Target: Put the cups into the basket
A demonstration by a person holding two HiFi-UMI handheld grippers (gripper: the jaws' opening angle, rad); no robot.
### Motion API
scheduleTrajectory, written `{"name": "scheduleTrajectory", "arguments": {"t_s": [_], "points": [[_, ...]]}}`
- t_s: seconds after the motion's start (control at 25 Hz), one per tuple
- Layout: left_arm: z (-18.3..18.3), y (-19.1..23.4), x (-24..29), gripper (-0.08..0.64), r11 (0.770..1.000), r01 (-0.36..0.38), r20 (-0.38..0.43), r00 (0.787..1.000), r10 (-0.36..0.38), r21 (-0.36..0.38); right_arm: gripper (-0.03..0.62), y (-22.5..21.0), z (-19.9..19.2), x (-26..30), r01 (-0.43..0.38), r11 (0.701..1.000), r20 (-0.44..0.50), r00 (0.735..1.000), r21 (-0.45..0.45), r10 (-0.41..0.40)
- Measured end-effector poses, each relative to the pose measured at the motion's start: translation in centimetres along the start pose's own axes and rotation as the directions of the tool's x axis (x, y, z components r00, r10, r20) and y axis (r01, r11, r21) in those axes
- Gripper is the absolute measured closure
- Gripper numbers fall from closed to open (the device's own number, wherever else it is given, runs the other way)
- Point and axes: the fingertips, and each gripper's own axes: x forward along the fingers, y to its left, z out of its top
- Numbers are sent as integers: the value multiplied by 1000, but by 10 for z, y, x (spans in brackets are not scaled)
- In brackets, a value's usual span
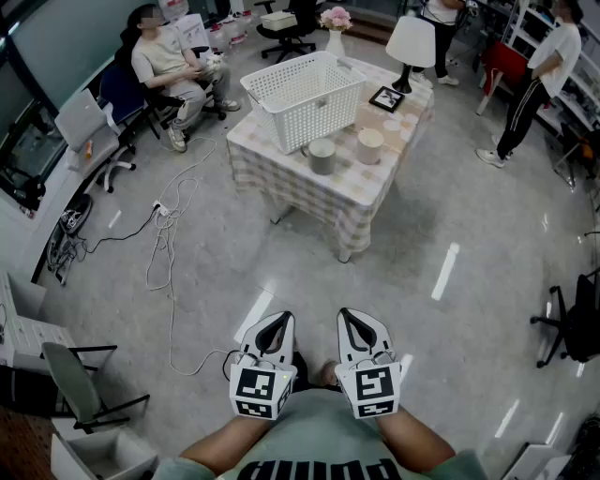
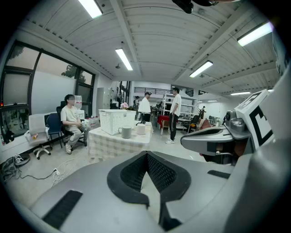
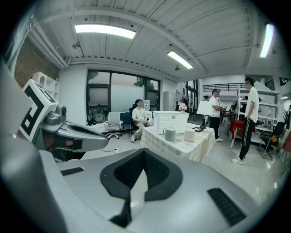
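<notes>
A white lattice basket stands on a checked-cloth table far ahead of me. In front of the basket stand a grey cup and a cream cup, both upright. My left gripper and right gripper are held side by side close to my body, well short of the table. Both are shut with nothing between the jaws. The left gripper view shows the grey cup and the basket small in the distance. The right gripper view shows the two cups and the basket likewise.
A lamp, a picture frame and a flower vase share the table. Cables trail over the floor at the left. One person sits behind the table and another stands at the right. A chair is near left.
</notes>
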Motion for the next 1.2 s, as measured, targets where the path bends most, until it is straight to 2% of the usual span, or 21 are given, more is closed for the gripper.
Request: {"name": "scheduleTrajectory", "arguments": {"t_s": [0.68,1.2], "points": [[11,32,21,555,1000,19,6,1000,-19,-6,580,-3,15,35,13,1000,4,1000,22,-13],[60,79,62,555,995,92,36,995,-93,34,580,-16,66,84,87,996,44,995,29,-88]]}}
